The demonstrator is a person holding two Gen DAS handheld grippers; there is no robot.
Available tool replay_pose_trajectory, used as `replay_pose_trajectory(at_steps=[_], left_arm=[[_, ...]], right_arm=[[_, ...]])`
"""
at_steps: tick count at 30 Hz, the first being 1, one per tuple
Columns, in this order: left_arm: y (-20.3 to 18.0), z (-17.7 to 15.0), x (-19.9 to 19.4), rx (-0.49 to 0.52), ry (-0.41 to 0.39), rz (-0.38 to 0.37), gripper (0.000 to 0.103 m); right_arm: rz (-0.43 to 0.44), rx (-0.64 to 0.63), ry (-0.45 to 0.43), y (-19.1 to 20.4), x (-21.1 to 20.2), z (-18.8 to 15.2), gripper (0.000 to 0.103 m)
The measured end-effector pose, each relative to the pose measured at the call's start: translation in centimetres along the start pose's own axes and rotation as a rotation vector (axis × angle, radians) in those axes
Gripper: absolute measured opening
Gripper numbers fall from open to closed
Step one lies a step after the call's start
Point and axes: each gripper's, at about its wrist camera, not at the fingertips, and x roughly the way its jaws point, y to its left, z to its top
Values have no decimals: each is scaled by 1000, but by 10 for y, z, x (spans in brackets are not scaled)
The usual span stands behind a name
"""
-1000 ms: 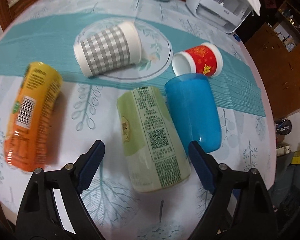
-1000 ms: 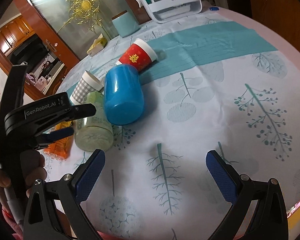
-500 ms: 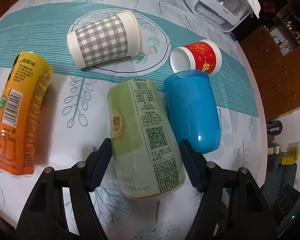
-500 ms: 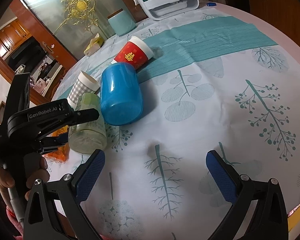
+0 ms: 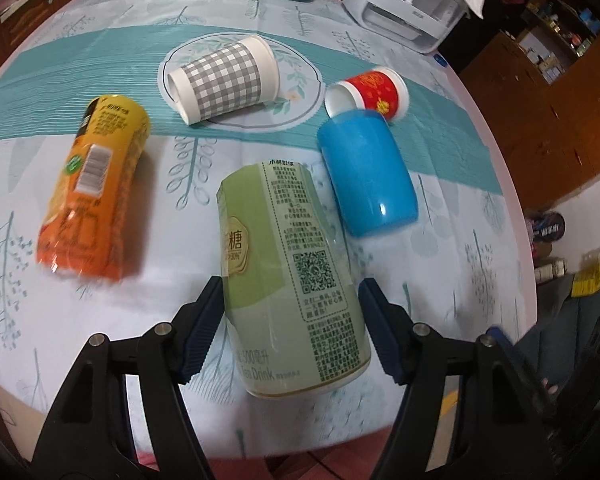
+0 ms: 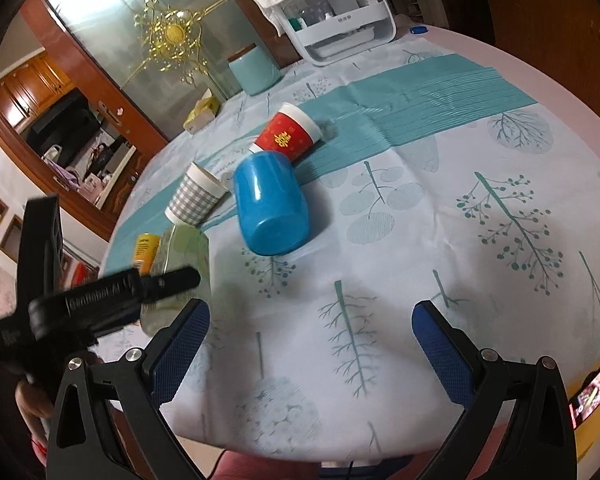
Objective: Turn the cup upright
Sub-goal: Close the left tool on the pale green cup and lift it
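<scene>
A pale green tea-drink cup (image 5: 296, 280) sits between the blue pads of my left gripper (image 5: 292, 320), which is shut on it and holds it tilted, its near end raised off the table. It also shows in the right wrist view (image 6: 184, 256), partly hidden by the left gripper (image 6: 100, 300). A blue cup (image 5: 366, 176) lies on its side just to the right. My right gripper (image 6: 310, 344) is open and empty above the tablecloth, nearer than the blue cup (image 6: 270, 208).
An orange cup (image 5: 92, 192), a grey checked cup (image 5: 224, 76) and a red cup (image 5: 374, 92) lie on their sides on the round table (image 6: 440, 168). A white appliance (image 5: 408, 4), a teal canister (image 6: 256, 70) and a tissue box (image 6: 202, 114) stand at the far edge.
My left gripper has moved in around the green cup, closed on it and lifted its near end. The right gripper has stayed about where it was, open.
</scene>
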Motion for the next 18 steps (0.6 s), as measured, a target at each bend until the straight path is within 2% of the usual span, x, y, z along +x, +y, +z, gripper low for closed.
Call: replay_pose_trajectory(at_steps=[11, 18], left_arm=[[4, -51, -13, 69, 67, -39, 66], [3, -65, -4, 91, 100, -48, 66]], right_arm=[[-3, -23, -34, 23, -42, -22, 103], [-12, -38, -15, 32, -48, -32, 103]])
